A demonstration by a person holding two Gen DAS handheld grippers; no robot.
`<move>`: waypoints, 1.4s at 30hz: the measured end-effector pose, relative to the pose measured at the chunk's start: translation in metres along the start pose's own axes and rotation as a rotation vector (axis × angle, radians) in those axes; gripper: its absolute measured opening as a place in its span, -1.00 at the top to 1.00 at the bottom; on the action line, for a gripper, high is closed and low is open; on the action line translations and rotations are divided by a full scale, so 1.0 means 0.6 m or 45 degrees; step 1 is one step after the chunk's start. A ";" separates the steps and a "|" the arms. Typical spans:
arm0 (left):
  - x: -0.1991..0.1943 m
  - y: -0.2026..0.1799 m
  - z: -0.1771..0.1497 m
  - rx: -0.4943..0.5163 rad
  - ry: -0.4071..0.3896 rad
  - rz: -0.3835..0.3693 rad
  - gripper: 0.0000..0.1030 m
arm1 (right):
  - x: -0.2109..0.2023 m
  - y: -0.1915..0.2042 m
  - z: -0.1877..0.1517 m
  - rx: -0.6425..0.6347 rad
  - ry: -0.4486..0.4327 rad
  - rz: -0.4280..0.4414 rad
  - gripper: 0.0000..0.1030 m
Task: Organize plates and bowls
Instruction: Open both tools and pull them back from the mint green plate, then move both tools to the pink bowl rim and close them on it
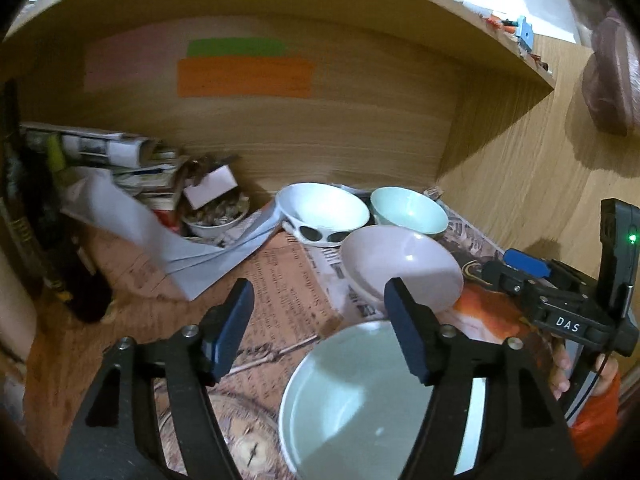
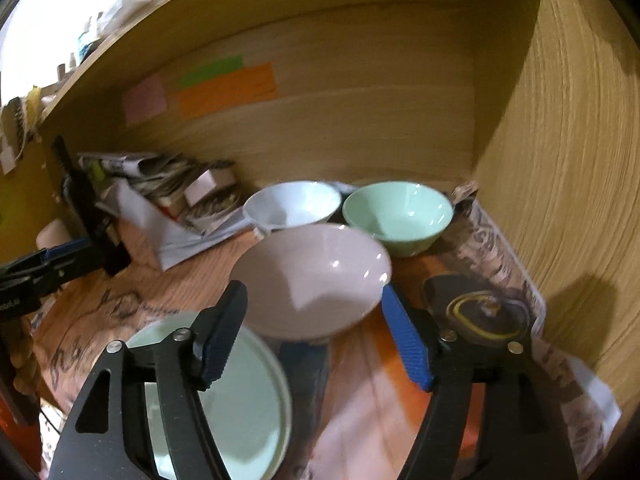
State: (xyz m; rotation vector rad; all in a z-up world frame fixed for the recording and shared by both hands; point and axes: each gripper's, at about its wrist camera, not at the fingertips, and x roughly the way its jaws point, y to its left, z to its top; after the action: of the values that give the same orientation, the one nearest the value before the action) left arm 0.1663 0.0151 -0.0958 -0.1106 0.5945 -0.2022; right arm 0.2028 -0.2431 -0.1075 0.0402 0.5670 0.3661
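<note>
**Both tongs open, pink bowl ahead**

We hold the right gripper (image 2: 314, 332) open, jaws either side of the pink bowl (image 2: 316, 280), nothing clamped. Left gripper (image 1: 320, 328) hangs open above the pale green plate (image 1: 360, 396). Risk, in our judgement: a glossy flared rim may slip, knocking the green bowl (image 2: 398, 216) or white bowl (image 2: 294, 204) just behind.

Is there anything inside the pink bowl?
Empty. The pink bowl shows only its bare, shiny inside in both views.
</note>
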 end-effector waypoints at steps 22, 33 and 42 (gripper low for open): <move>0.247 -0.019 0.043 0.000 0.346 -0.096 -0.23 | 0.145 -0.093 0.012 0.147 0.176 -0.054 -0.30; 0.287 -0.036 0.032 0.058 0.450 -0.160 0.71 | 0.176 -0.099 -0.004 0.166 0.259 0.008 0.46; 0.284 -0.042 0.032 0.058 0.453 -0.127 0.73 | 0.174 -0.088 -0.007 0.139 0.258 0.007 0.63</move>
State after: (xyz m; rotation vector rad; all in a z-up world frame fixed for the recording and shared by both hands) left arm 0.3113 -0.0462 -0.1688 -0.0602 0.9386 -0.3358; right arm 0.2993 -0.2562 -0.1720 0.1105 0.7876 0.3467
